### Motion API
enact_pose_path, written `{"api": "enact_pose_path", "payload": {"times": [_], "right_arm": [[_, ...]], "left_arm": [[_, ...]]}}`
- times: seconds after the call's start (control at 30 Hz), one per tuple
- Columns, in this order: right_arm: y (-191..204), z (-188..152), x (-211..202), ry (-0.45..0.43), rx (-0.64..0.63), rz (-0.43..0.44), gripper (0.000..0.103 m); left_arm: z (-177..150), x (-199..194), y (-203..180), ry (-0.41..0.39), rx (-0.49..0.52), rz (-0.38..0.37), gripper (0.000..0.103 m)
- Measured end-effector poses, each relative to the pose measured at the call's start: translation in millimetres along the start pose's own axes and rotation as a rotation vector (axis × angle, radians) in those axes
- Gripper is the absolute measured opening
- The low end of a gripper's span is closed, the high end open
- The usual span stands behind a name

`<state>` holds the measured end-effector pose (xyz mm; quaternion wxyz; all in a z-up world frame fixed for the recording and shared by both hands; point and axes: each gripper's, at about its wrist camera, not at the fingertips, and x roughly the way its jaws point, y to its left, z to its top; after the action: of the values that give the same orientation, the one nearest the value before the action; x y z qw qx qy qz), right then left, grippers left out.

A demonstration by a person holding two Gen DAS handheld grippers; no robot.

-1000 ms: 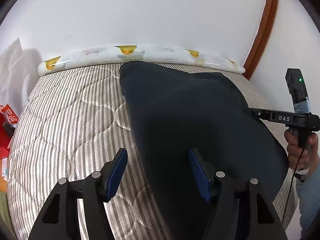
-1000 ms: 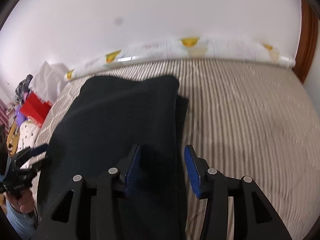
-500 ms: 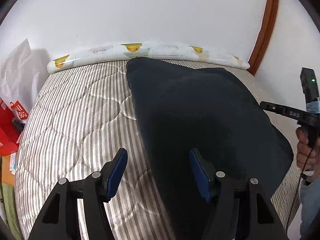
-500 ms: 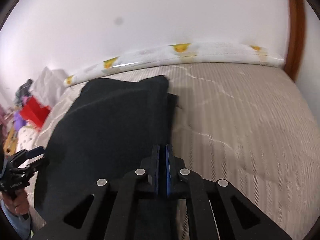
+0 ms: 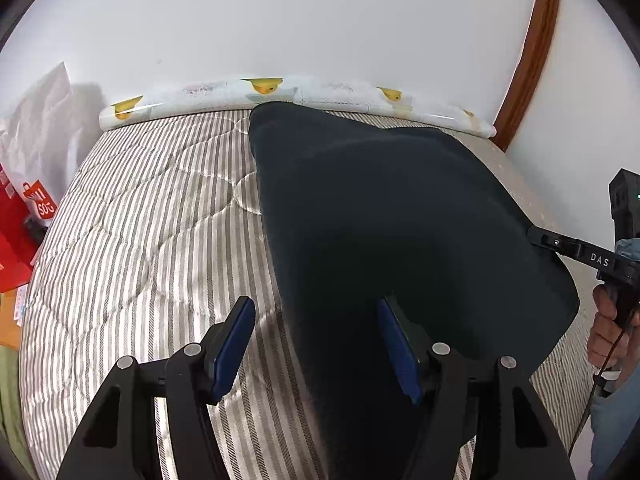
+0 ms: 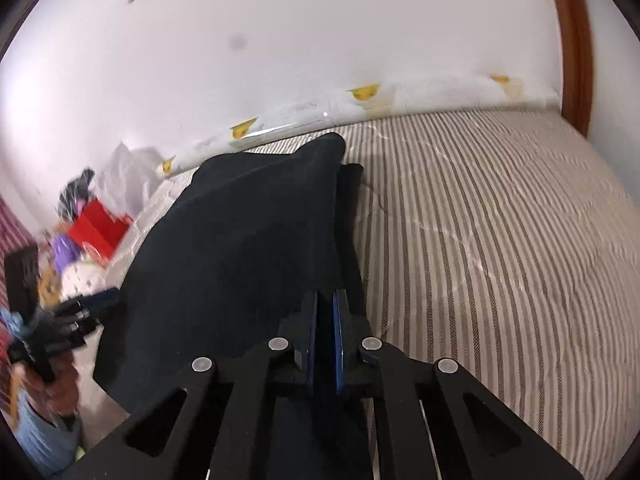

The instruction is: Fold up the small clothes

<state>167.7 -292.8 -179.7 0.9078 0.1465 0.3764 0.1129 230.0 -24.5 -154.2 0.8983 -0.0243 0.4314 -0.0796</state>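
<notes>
In the left wrist view the left tongs [image 5: 316,344] stand wide apart low over the bed, pressing on nothing: one blue pad [image 5: 234,346] hangs above the striped quilt [image 5: 144,248], the other over the dark garment [image 5: 384,216], whose near edge runs between the two. The right wrist view shows the right tongs [image 6: 325,336] drawn narrow, their jaws having just been closing, and the blue pads pinch the near right-hand edge of the dark garment [image 6: 248,248]. Only the left camera catches this grip from the side: the right tongs [image 5: 538,237] come in from the picture's right edge and meet the cloth at its border, with a hand [image 5: 608,332] around the handle below. Only the right camera shows a second layer of cloth peeking out along the garment's right side, so it lies doubled there. That view also takes in the left tongs [image 6: 94,302], blurred at the garment's far left edge; how wide they stand cannot be told from there. The garment lies spread on the quilt, reaching back nearly to the duck-printed bolster [image 5: 320,92] along the white wall. A red bag [image 5: 24,216] stands left of the bed, and a brown wooden frame [image 5: 532,52] rises on the right.
</notes>
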Motion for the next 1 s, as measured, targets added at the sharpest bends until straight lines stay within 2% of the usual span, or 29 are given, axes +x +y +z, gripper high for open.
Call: {"api": "enact_pose_path", "payload": {"times": [0.1, 0.17, 0.23, 0.3, 0.37, 0.47, 0.53, 0.77, 0.87, 1.0], "right_arm": [[17, -2, -8, -0.012, -0.037, -0.129, 0.007], [36, -5, -29, -0.103, -0.086, -0.219, 0.010], [49, -8, -40, -0.144, -0.105, -0.216, 0.012], [64, -15, -40, -0.142, -0.143, -0.209, 0.014], [75, -25, -34, -0.122, -0.195, -0.231, 0.015], [77, -43, -15, -0.044, -0.239, -0.285, 0.015], [74, -52, -15, -0.055, -0.249, -0.336, 0.015], [60, -60, -30, -0.075, -0.200, -0.355, 0.016], [60, -63, -34, -0.071, -0.181, -0.369, 0.018], [61, -62, -39, -0.060, -0.151, -0.396, 0.027]], "left_arm": [[-4, -3, -2, 0.000, -0.005, 0.013, 0.061], [-6, -5, -4, -0.004, -0.005, 0.016, 0.061], [-8, -5, -6, -0.009, -0.007, 0.027, 0.061], [-10, -6, -8, -0.012, -0.010, 0.032, 0.061], [-12, -7, -10, -0.014, -0.014, 0.037, 0.062], [-16, -10, -12, -0.014, -0.010, 0.049, 0.062], [-20, -13, -13, -0.015, -0.005, 0.049, 0.062], [-32, -24, -17, -0.032, 0.010, 0.075, 0.064], [-36, -25, -16, -0.018, -0.003, 0.061, 0.065], [-40, -26, -10, 0.007, -0.038, 0.028, 0.065]]}}
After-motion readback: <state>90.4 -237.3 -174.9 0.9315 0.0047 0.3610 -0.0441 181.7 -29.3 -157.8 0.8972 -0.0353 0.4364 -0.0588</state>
